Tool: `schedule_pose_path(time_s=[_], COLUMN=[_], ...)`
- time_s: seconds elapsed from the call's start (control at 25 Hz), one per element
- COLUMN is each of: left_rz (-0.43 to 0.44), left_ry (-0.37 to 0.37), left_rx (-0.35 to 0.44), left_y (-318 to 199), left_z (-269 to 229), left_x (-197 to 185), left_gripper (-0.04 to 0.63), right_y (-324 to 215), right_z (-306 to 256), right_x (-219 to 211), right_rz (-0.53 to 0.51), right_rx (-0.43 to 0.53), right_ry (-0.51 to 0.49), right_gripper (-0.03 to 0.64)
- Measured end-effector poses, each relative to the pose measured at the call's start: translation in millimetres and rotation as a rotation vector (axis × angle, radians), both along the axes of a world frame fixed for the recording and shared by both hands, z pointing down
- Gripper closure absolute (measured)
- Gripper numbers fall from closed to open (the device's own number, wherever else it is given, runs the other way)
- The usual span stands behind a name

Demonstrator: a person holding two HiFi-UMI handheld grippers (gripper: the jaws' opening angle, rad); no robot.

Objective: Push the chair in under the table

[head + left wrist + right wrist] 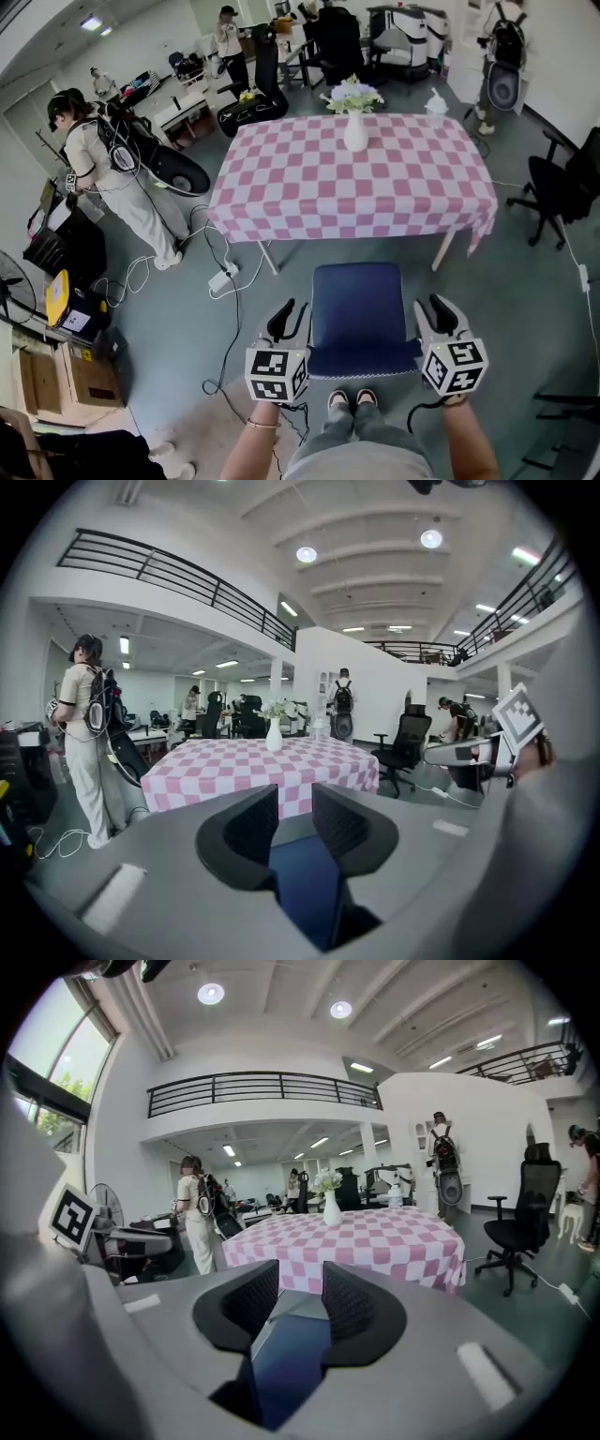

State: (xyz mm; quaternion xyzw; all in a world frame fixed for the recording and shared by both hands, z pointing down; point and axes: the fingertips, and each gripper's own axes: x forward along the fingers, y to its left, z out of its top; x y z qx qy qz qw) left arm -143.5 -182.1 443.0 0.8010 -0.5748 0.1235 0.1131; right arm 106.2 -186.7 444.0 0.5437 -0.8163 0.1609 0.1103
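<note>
A blue padded chair (356, 305) stands just in front of me, its seat facing the table (281, 202), which wears a pink-and-white checked cloth and carries a white vase of flowers (355, 131). The chair sits clear of the table's near edge. My left gripper (293, 314) hangs at the left edge of the chair's back and my right gripper (431, 309) at the right edge, both pointing towards the table. In the left gripper view the jaws (295, 822) stand apart with blue chair (305, 883) showing in the gap; the right gripper (300, 1302) shows the same chair (286, 1363). I see no pad pressing.
A person with a backpack (112, 178) stands left of the table. Cables and a power strip (220, 272) lie on the floor by the table's left leg. A black office chair (562, 187) stands at the right, and boxes (75, 366) at the lower left.
</note>
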Motion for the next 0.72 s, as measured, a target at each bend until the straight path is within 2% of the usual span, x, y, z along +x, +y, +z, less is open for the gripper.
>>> schedule_pose_path(time_s=[0.12, 0.24, 0.52, 0.72], left_rz=[0.118, 0.280, 0.681, 0.840], left_ry=[-0.019, -0.049, -0.193, -0.326], left_rx=[-0.064, -0.134, -0.285, -0.370], left_y=[12, 29, 88, 125], left_z=[19, 40, 80, 111], left_x=[18, 41, 86, 86], left_gripper=[0.483, 0.483, 0.482, 0.477], right_y=[16, 36, 94, 127], right_z=[21, 43, 86, 110], right_x=[-12, -30, -47, -45], right_rz=[-0.125, -0.298, -0.691, -0.875], right_rx=[-0.071, -0.152, -0.293, -0.361], right_ry=[0.015, 0.052, 0.220, 0.327], right_gripper=[0.488, 0.488, 0.488, 0.486])
